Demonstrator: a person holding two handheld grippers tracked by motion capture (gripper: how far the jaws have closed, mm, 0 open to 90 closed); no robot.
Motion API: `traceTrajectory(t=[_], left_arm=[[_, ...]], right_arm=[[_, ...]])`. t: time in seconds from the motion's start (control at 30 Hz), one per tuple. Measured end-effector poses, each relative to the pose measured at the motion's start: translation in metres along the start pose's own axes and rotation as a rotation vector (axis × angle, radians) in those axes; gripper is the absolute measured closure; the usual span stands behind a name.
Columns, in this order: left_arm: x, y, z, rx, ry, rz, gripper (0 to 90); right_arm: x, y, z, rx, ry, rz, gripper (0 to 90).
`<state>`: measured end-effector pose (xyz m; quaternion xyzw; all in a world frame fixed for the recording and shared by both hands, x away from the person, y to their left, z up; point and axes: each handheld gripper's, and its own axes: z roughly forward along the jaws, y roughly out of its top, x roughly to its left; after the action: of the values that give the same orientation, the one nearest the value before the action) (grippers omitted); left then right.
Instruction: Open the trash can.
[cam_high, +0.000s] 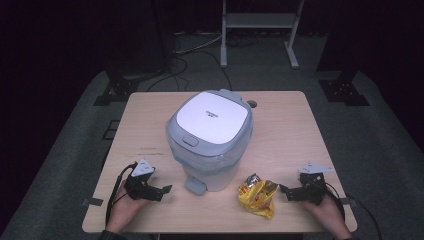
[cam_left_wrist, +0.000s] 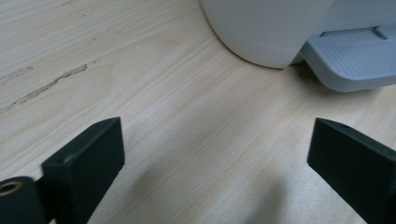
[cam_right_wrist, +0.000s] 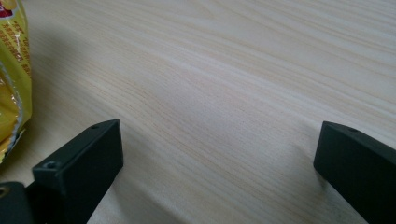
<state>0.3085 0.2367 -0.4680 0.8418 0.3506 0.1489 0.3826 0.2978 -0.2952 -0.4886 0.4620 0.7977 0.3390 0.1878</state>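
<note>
A light wooden desk (cam_high: 300, 125) is seen from above, with a white and pale blue pedal bin (cam_high: 210, 137) placed at the centre of the frame. The bin's lid (cam_high: 212, 119) is shut, and a clear liner is seen folded over its rim. A grey foot pedal (cam_high: 194, 186) is shown projecting from the bin's base toward the lower edge of the frame. A crumpled yellow snack wrapper (cam_high: 257, 196) is laid on the desk at lower centre-right, just beside the bin's base and apart from it.

The left claw (cam_high: 161, 192) is held at the lower left of the frame, low over the desk, with its jaws directed toward the pedal. In the left gripper view its jaws are seen spread wide over bare wood, with nothing between them; the bin's rounded base (cam_left_wrist: 266, 28) and the pedal (cam_left_wrist: 355, 60) are seen at the upper right of that view.

The right claw (cam_high: 286, 192) is held at the lower right, directed toward the wrapper and close to it. In the right gripper view its jaws are likewise parted wide and empty, and the wrapper (cam_right_wrist: 13, 79) is seen at the left edge, beside the left-hand jaw.

Dark floor, cables and metal stand legs (cam_high: 257, 37) are seen beyond the desk.
</note>
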Motion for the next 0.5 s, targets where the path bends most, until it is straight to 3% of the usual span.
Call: traceTrajectory(t=[0.5], left_arm=[[-0.007,0.009,-0.016,-0.053,-0.03,0.004,14.1]], right_arm=[[0.0,0.0,0.0,0.0,0.0,0.0,0.4]])
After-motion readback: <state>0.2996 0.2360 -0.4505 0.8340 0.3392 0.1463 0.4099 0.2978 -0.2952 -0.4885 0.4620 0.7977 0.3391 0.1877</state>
